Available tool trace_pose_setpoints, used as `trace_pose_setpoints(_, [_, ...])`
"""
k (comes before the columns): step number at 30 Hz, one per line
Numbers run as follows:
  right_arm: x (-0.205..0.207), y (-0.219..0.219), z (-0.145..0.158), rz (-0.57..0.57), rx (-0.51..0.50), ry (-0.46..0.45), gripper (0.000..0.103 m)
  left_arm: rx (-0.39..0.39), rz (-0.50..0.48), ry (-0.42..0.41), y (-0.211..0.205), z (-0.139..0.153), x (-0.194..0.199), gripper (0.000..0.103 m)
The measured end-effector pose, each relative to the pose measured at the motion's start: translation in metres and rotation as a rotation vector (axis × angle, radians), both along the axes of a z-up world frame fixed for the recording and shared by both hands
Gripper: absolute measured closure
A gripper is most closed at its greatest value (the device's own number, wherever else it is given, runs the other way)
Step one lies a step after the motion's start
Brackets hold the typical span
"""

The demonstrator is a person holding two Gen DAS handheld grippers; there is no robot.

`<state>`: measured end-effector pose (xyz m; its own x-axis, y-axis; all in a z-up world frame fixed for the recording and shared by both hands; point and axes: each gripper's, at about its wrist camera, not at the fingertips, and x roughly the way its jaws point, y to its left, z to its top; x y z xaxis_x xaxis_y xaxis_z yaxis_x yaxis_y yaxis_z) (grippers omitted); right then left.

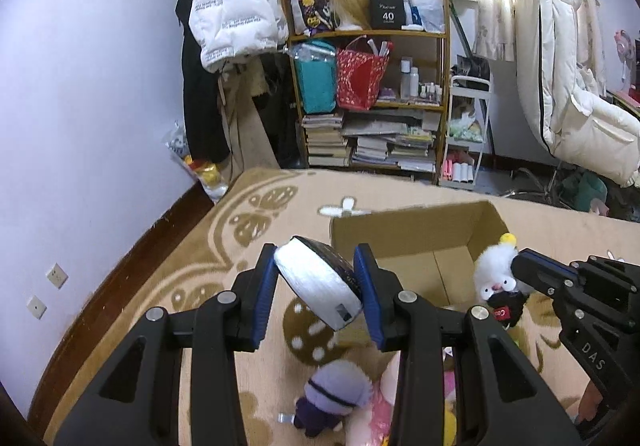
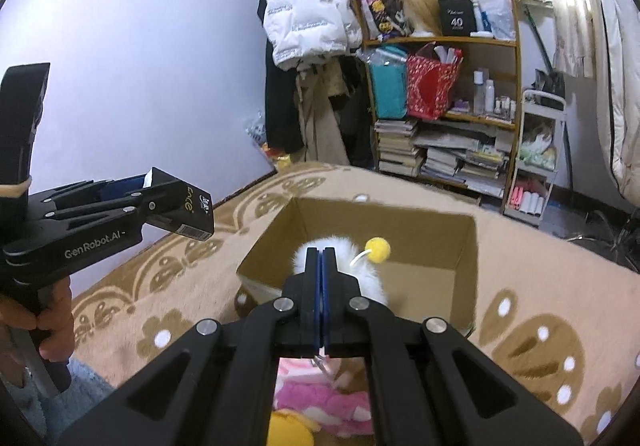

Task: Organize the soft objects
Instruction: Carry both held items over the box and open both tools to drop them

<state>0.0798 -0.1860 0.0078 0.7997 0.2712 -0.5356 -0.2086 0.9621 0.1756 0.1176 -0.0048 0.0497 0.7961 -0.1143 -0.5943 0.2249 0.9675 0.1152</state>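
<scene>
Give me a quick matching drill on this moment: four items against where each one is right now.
Items:
1. white fluffy toy
2. white and black pack
3. purple plush
4. cardboard box

Places:
A. lying on the rug below the left tool
B. standing open on the rug
C. pinched in the right tool
D. clamped in the left tool

Pairs: 1-C, 2-D, 3-A, 4-B
</scene>
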Motion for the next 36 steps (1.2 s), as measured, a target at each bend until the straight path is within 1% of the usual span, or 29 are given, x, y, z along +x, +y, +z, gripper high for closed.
trace_pose_setpoints(4, [0.012,-0.005,0.011,-0.012,-0.001,-0.021,0.101,0.007,-0.012,-0.027,-0.010,0.009,0.016,0.066])
trace_pose_setpoints(10, [0.033,-0.009,0.032,-0.022,-0.030,-0.069,0.101,0.048,-0.030,-0.065,-0.027,0.020,0.034,0.066])
trace_pose_setpoints(15, [0.049,-0.014,0.051,-0.030,-0.047,-0.111,0.101,0.042,-0.026,-0.067,-0.035,0.018,0.050,0.066])
trace_pose_setpoints(18, [0.058,-0.013,0.055,-0.026,-0.062,-0.112,0.101,0.011,-0.029,-0.046,-0.036,0.011,0.061,0.066])
trace_pose_setpoints(20, [0.062,-0.010,0.049,-0.021,-0.078,-0.094,0.101,0.003,-0.026,-0.023,-0.038,0.003,0.069,0.066])
trace_pose_setpoints(22, [0.065,-0.007,0.037,-0.013,-0.098,-0.064,0.101,-0.002,-0.022,0.000,-0.038,-0.006,0.074,0.066])
trace_pose_setpoints(24, [0.067,-0.006,0.023,-0.010,-0.117,-0.035,0.101,-0.028,-0.028,0.045,-0.040,-0.017,0.080,0.066])
trace_pose_setpoints(26, [0.069,-0.009,0.010,-0.011,-0.105,-0.001,0.101,-0.026,-0.034,0.085,-0.042,-0.028,0.082,0.066])
trace_pose_setpoints(29, [0.070,-0.013,-0.016,-0.020,-0.089,0.063,0.101,-0.006,-0.047,0.097,-0.047,-0.040,0.080,0.066])
trace_pose_setpoints(33, [0.069,-0.021,-0.042,-0.028,-0.057,0.128,0.101,-0.005,-0.052,0.124,-0.050,-0.055,0.081,0.066])
trace_pose_setpoints(36, [0.068,-0.023,-0.052,-0.035,-0.058,0.154,0.101,0.004,-0.058,0.149,-0.052,-0.066,0.083,0.066])
